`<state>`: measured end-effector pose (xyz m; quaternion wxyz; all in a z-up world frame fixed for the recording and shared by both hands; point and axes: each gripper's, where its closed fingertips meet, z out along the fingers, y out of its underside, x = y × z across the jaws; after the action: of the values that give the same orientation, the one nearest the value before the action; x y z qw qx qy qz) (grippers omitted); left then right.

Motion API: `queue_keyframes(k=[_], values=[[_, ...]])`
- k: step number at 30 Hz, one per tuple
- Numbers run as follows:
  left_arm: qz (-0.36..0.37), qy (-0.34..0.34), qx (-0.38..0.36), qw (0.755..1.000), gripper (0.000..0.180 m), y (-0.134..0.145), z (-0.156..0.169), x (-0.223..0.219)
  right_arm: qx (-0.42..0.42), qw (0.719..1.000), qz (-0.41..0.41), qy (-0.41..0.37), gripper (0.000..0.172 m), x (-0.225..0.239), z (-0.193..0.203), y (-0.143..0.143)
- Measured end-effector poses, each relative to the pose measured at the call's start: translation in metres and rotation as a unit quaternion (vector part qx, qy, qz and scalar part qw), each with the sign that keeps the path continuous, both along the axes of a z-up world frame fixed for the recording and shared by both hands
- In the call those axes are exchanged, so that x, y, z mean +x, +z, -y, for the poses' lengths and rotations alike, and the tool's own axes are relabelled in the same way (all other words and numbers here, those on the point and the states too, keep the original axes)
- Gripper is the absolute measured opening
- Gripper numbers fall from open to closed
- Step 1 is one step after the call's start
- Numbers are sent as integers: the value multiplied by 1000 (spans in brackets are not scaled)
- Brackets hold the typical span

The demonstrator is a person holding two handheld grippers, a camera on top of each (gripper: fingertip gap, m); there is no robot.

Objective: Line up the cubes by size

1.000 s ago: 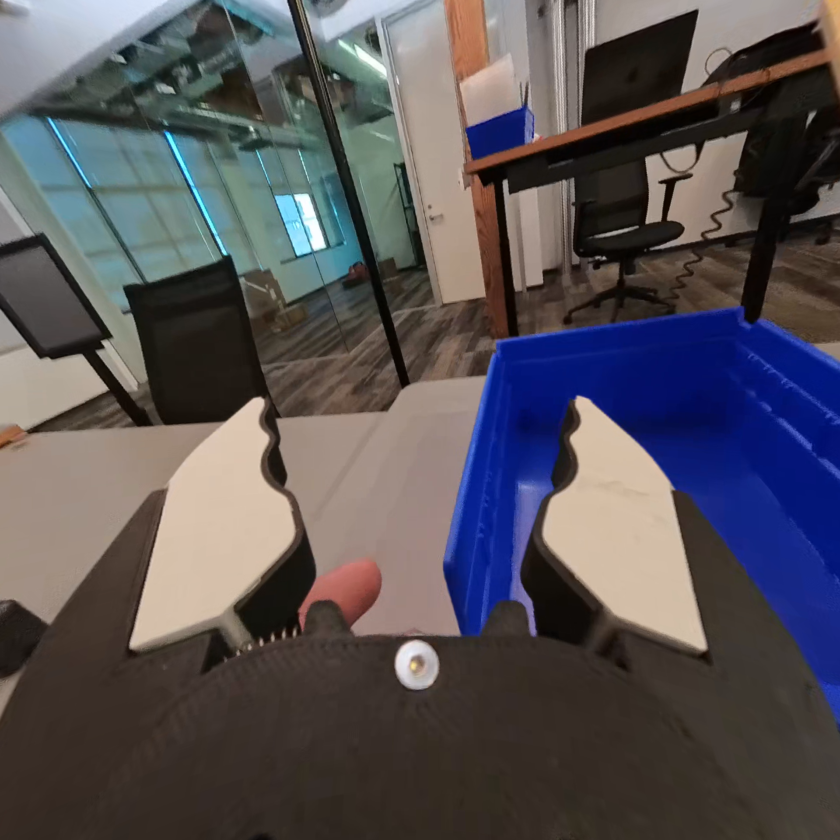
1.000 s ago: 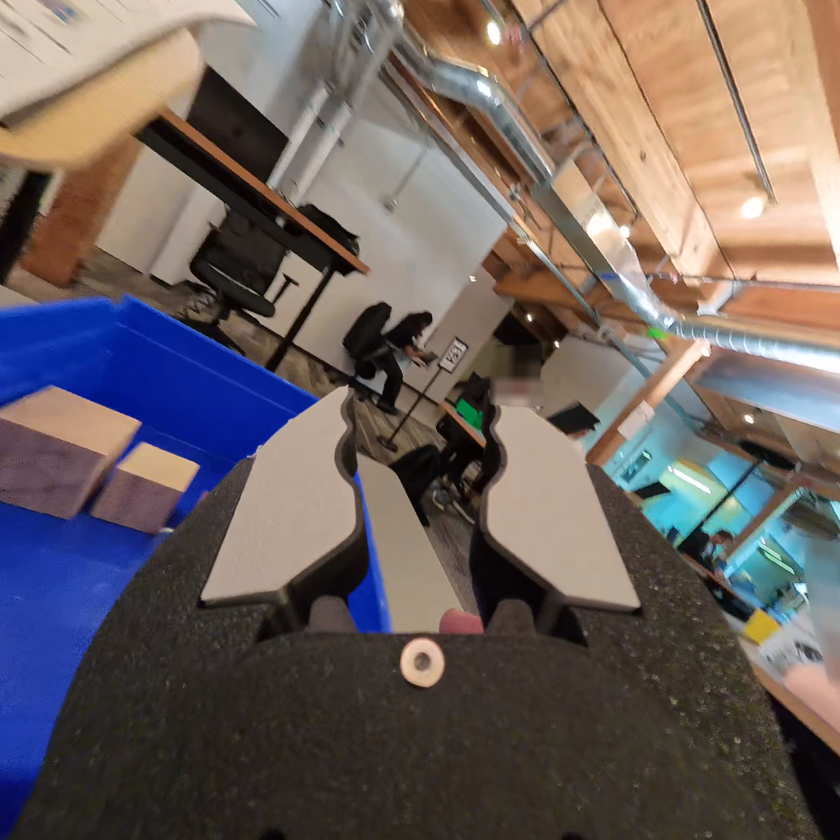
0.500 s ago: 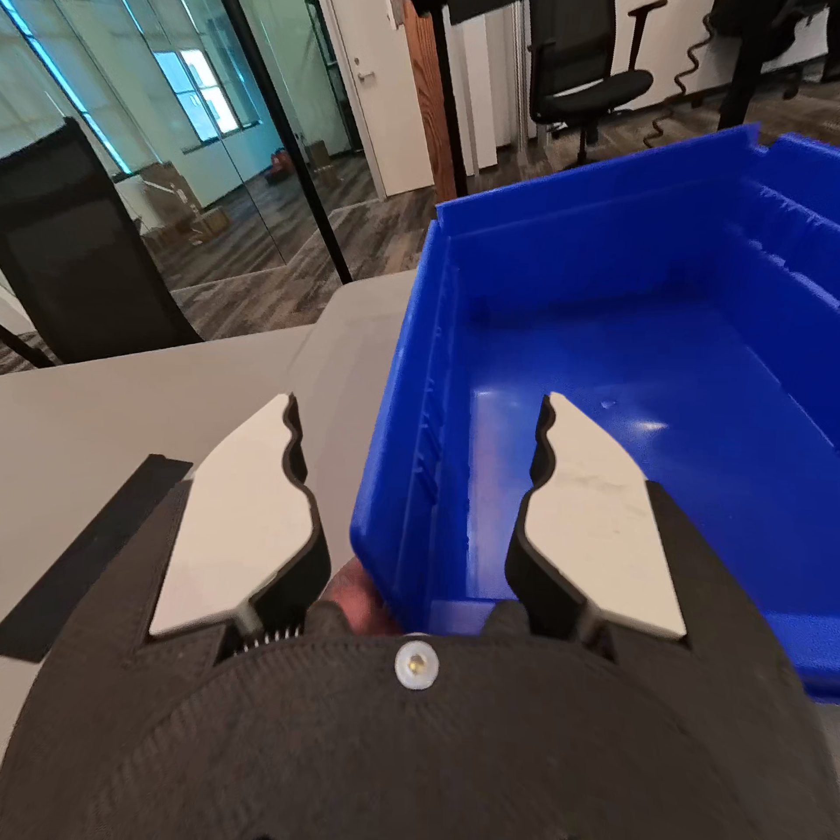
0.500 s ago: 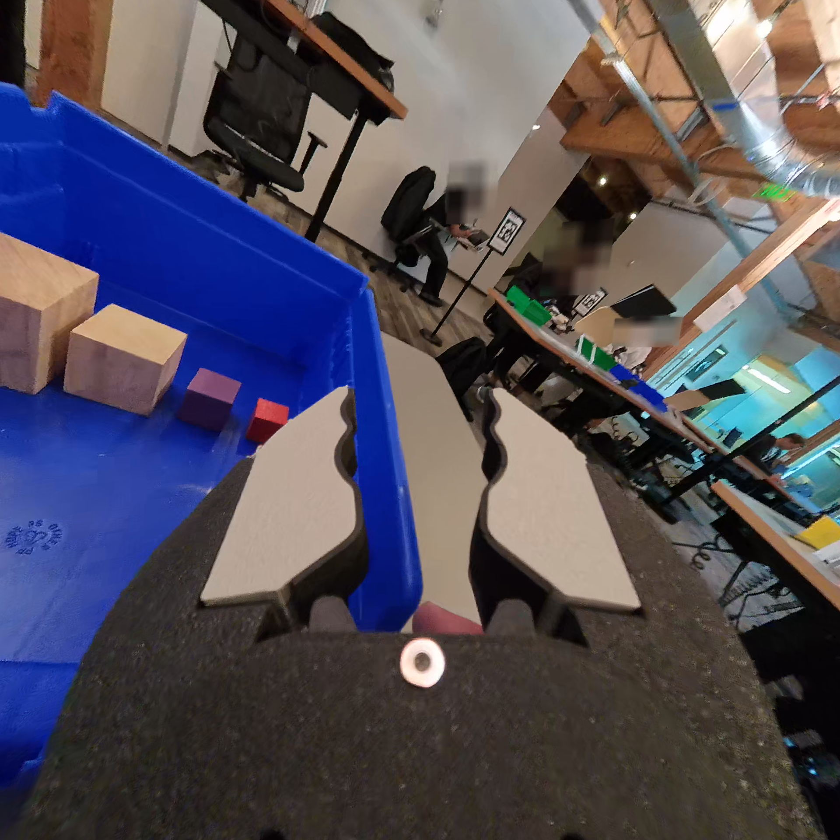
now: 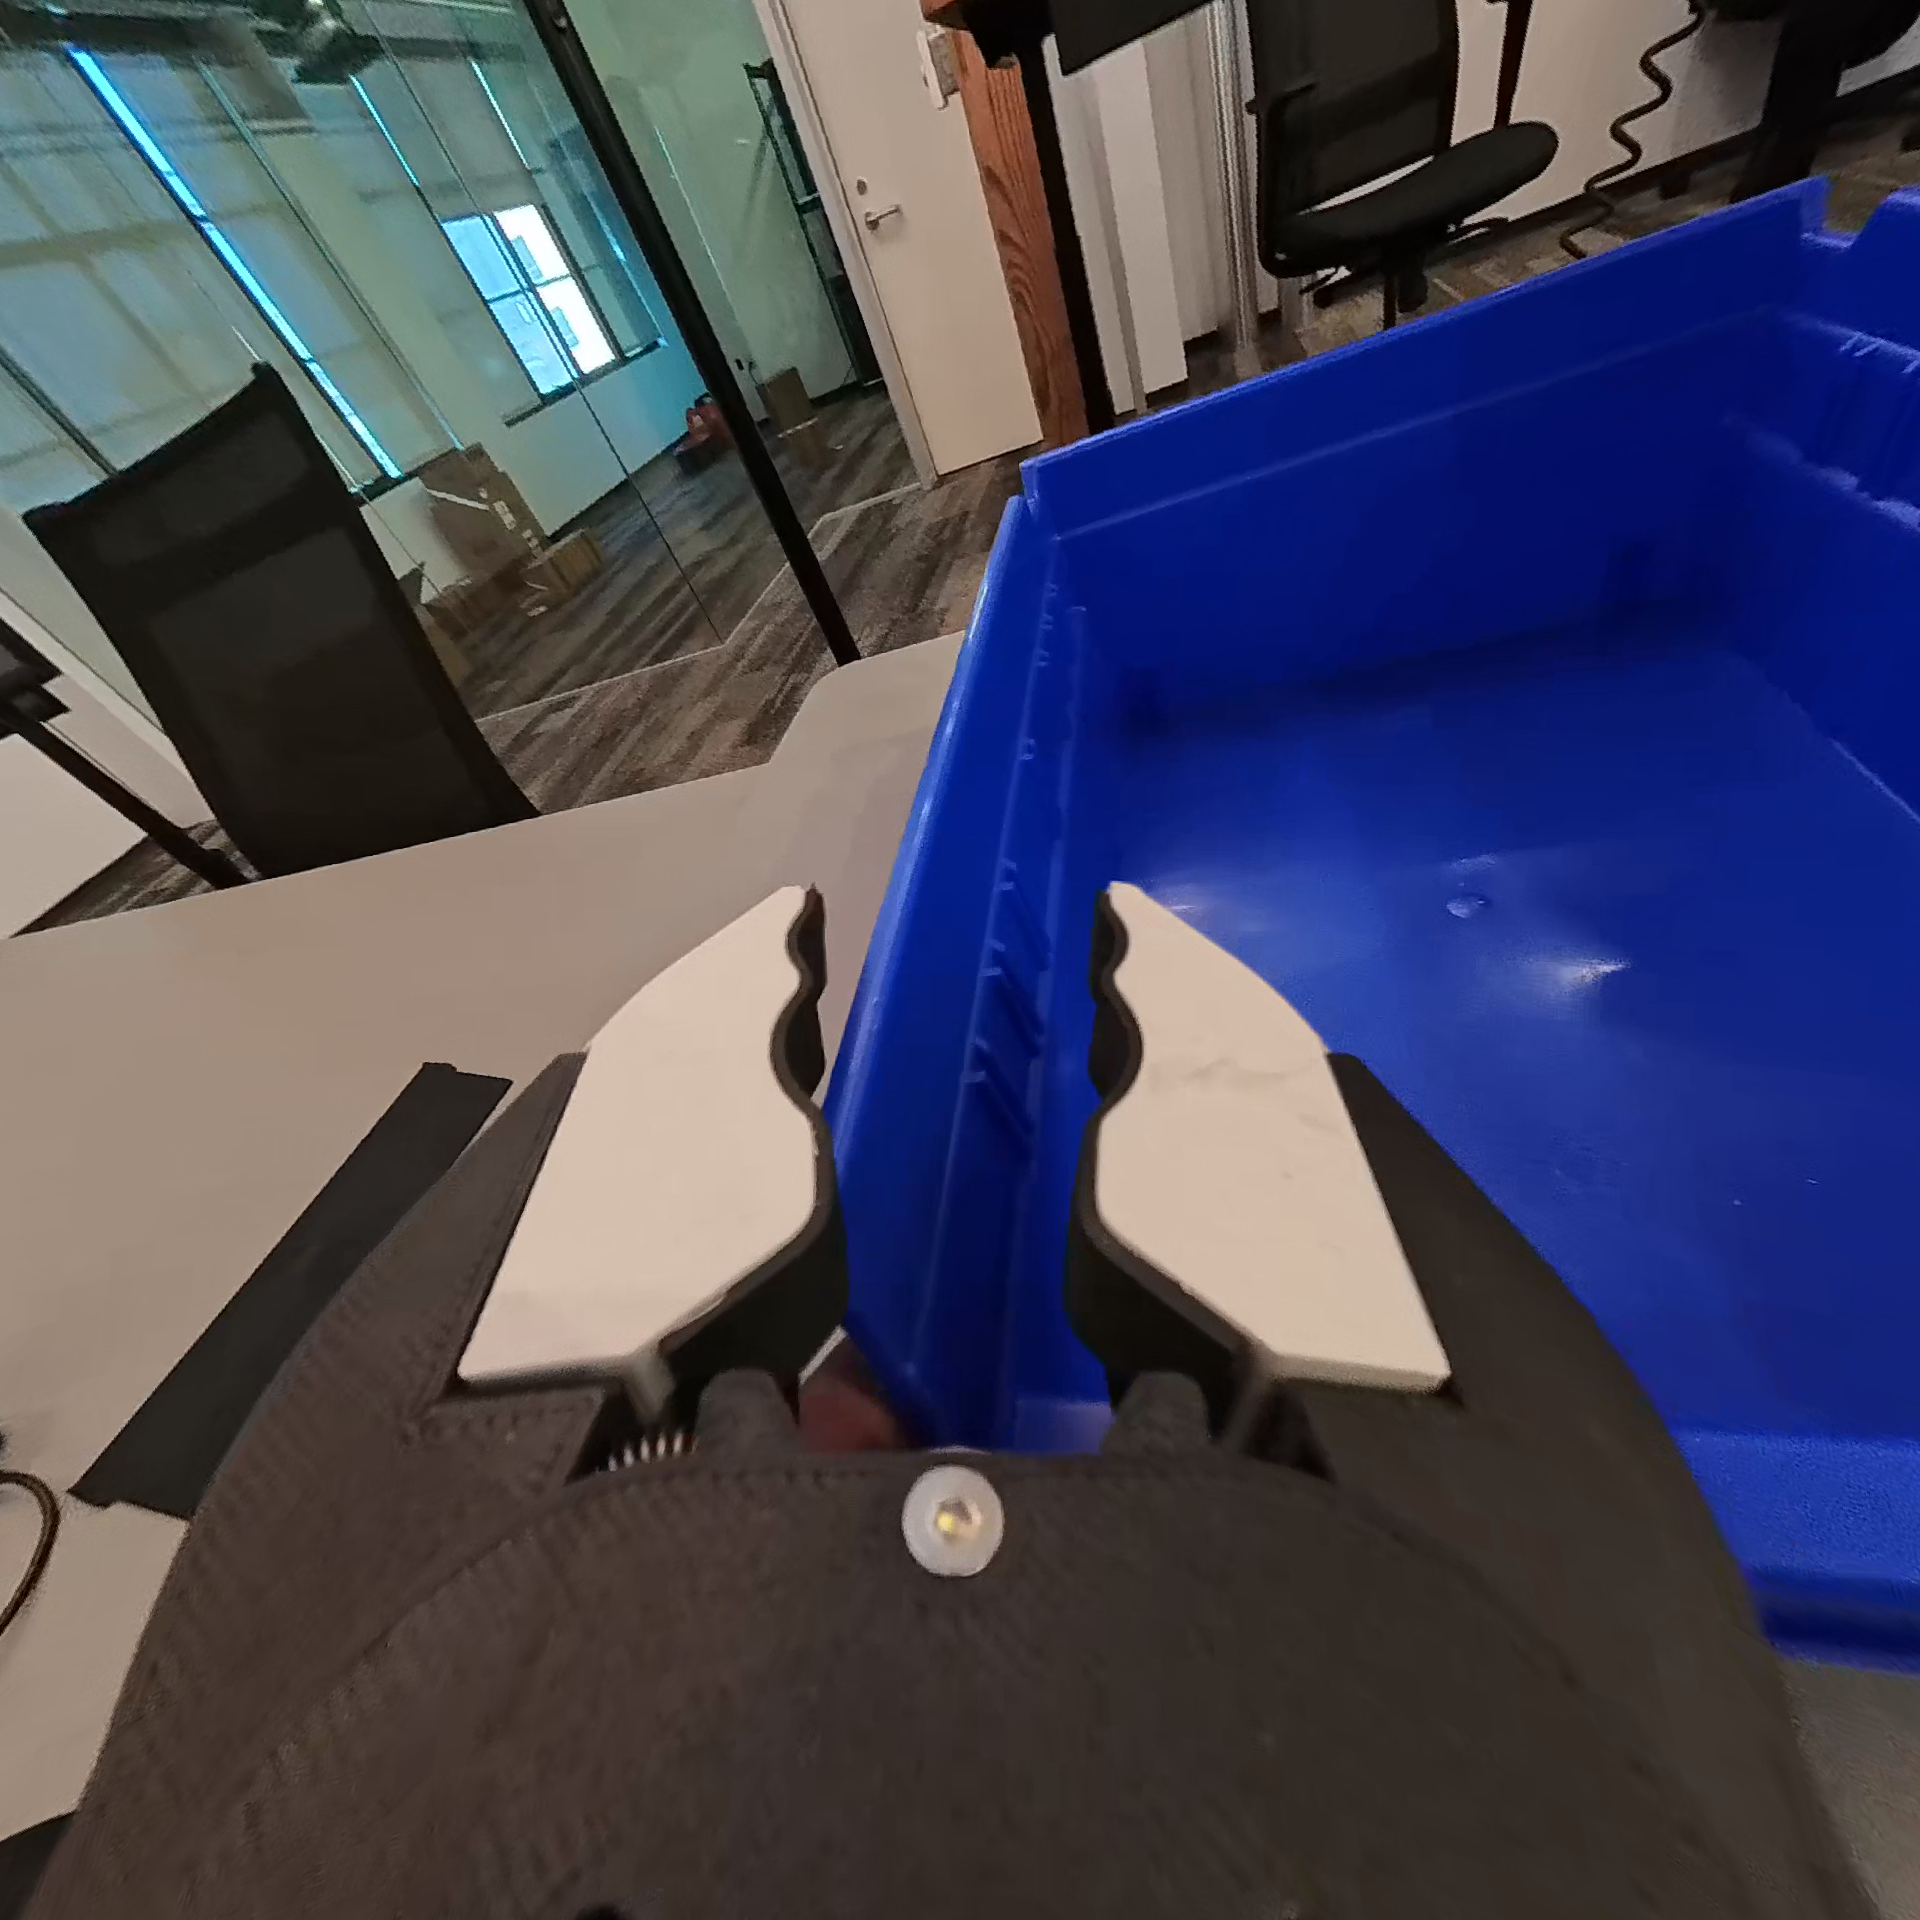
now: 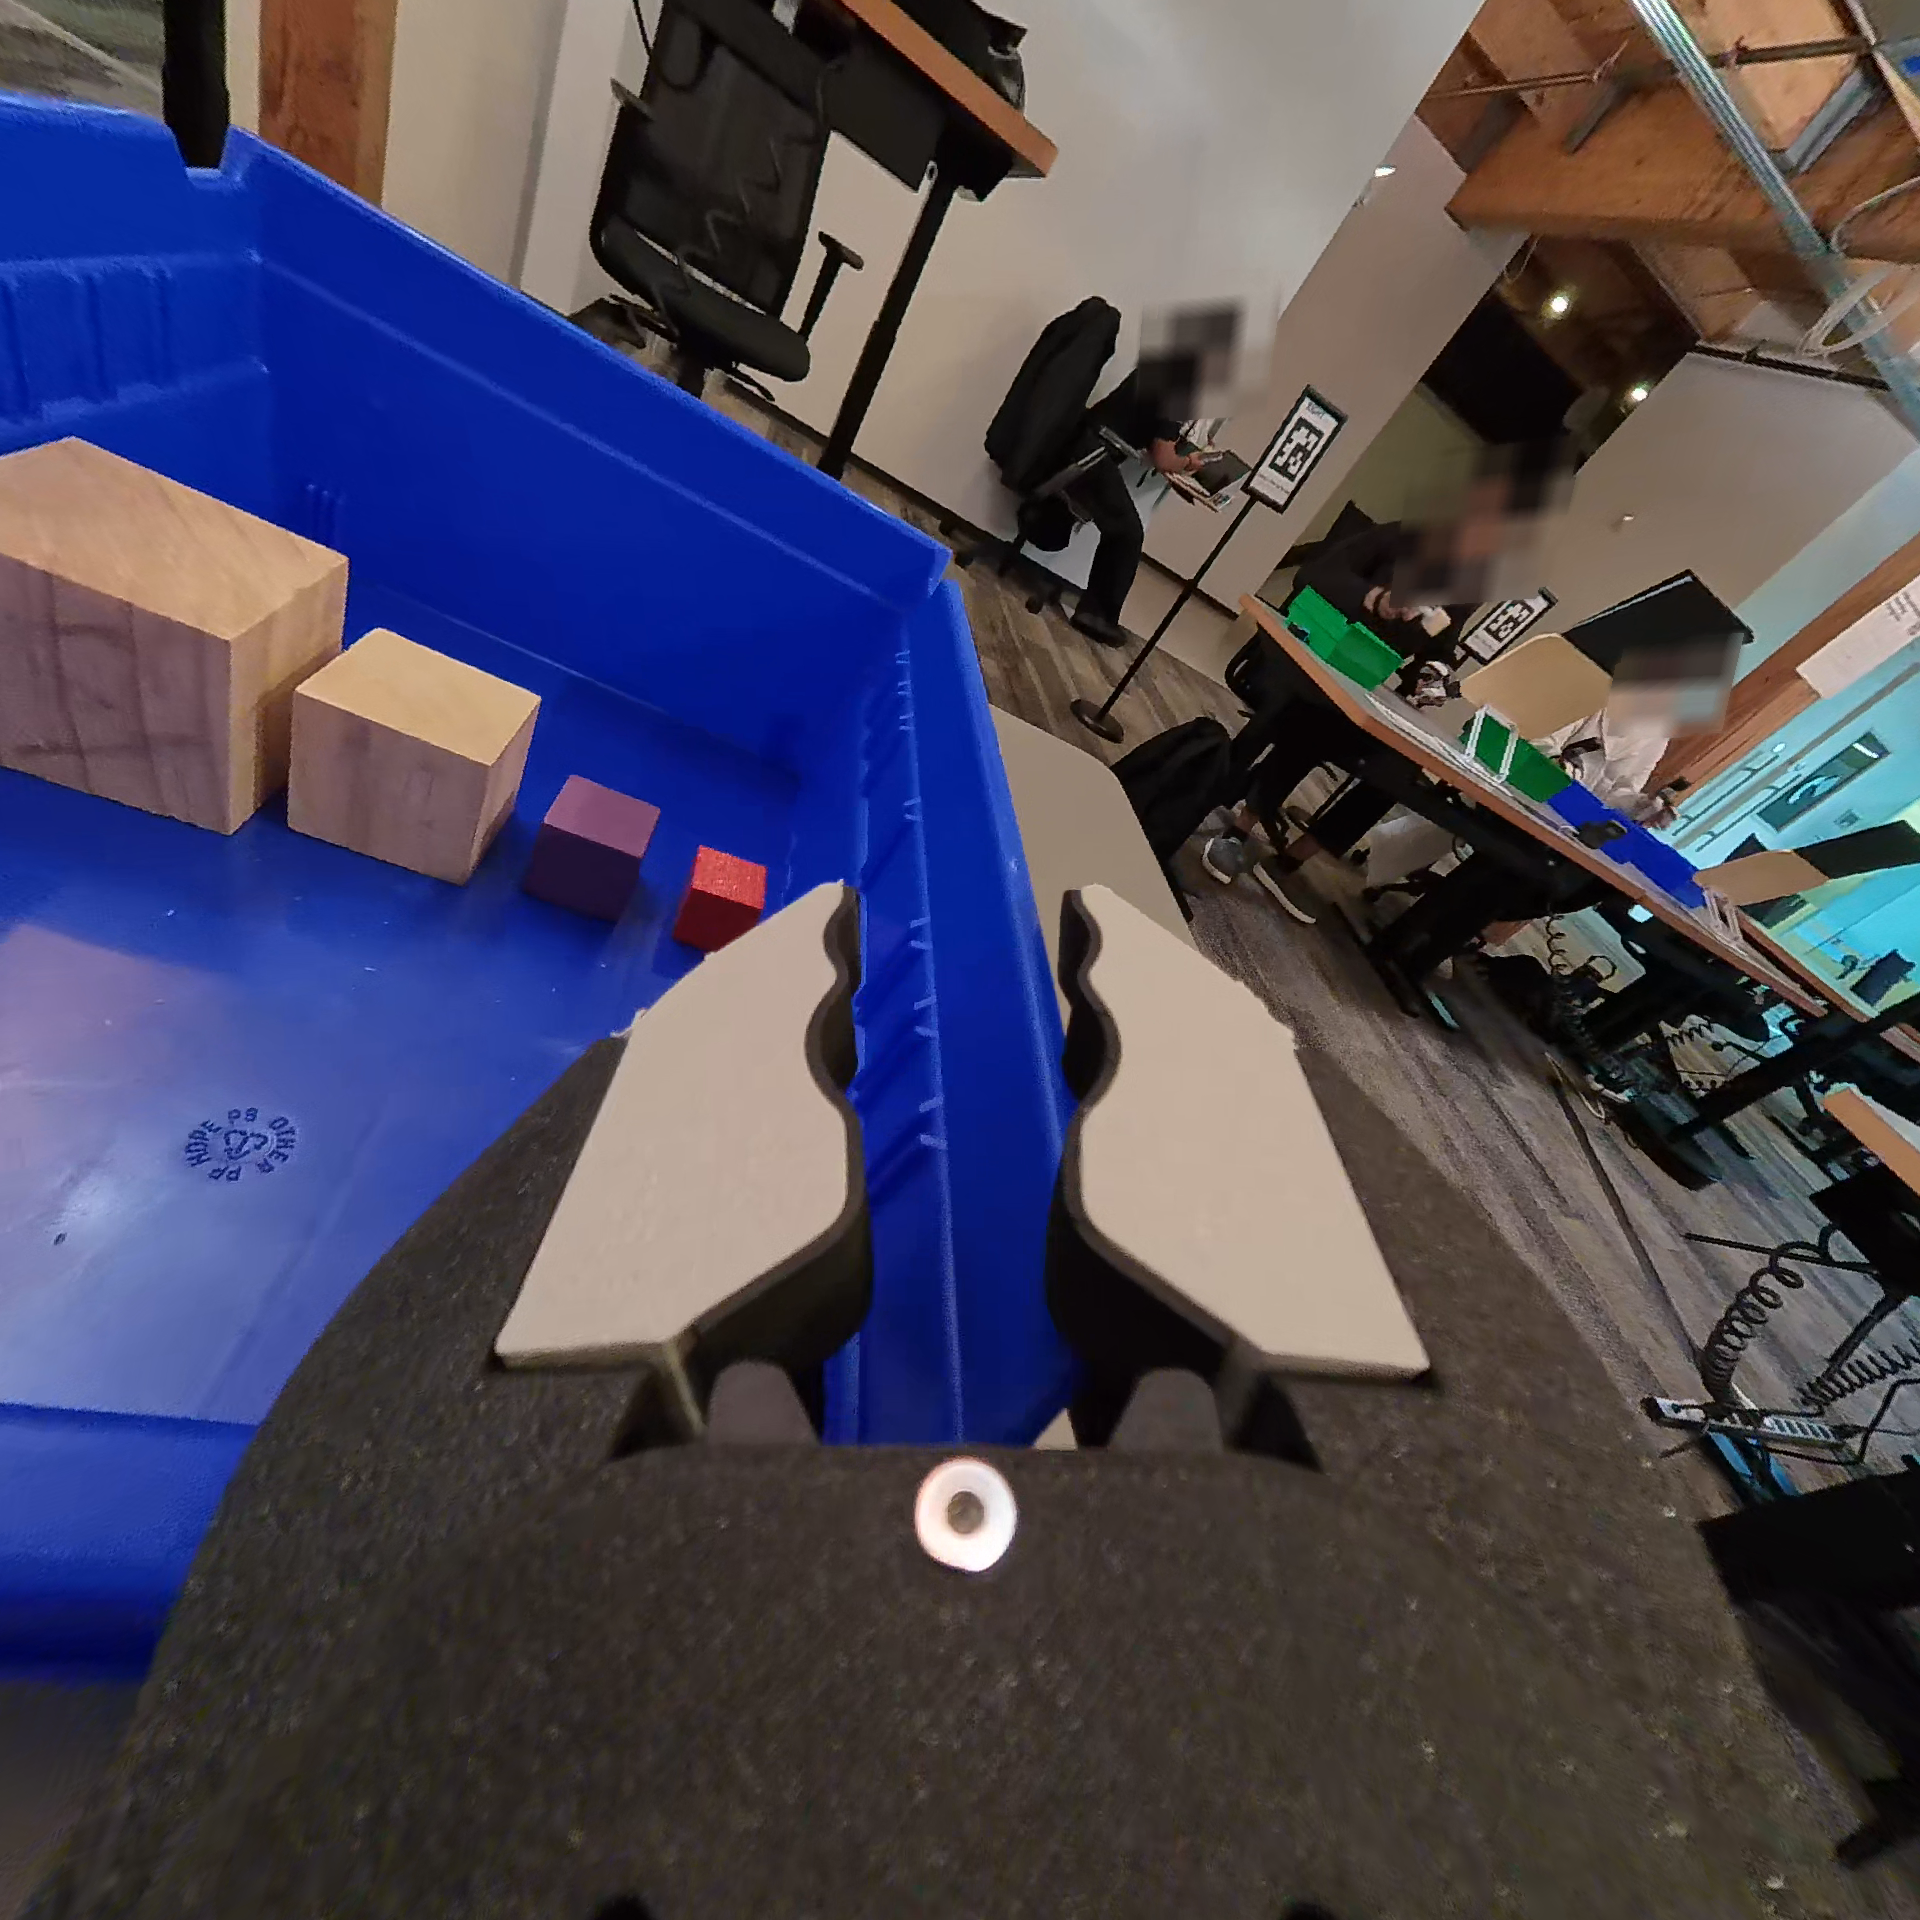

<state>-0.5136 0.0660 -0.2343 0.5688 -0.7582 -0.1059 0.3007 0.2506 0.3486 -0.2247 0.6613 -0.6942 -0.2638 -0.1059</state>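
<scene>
Each gripper (image 5: 956,904) (image 6: 961,914) straddles a blue bin (image 5: 1455,499) wall, seemingly clamped; four cubes (image 6: 410,753) sit inside.

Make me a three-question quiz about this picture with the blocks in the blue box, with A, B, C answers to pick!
1. Where are the cubes?
A. inside the blue bin
B. on the grey table
C. on the floor

2. What colour is the smallest cube?
A. purple
B. red
C. green

3. How do the cubes stand?
A. stacked in a tower
B. scattered in corners
C. in a row, big to small

Answers:
1 A, they rest on the bin's floor.
2 B, the red cube is smaller than the purple cube.
3 C, large wooden cube, smaller wooden cube, purple, red.
</scene>
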Motion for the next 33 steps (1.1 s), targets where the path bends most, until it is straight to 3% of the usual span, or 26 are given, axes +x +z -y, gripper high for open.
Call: queue_keyframes(k=[9, 10, 14, 17, 22, 33], values=[[12, -4, 25, 1000, 15, 5, 5, 1, 0, 1000, -12, 3, 30, 1, 0, 1], [20, -5, 29, 999, 15, 5, 5, 1, 0, 1000, -11, 3, 30, 1, 0, 1], [77, 25, 67, 995, 49, 4, 13, -11, 0, 1000, -15, 5, 30, 1, 0, 1], [94, -12, 55, 994, 31, 0, 7, -4, -1, 1000, -17, 5, 30, 1, 0, 1], [64, -17, -12, 998, 24, -12, -3, 4, -1, 1000, -26, 4, 28, 2, 0, 2], [95, -49, -2, 994, 9, -12, -7, 14, 0, 999, -50, 3, 16, 5, -1, 4]])
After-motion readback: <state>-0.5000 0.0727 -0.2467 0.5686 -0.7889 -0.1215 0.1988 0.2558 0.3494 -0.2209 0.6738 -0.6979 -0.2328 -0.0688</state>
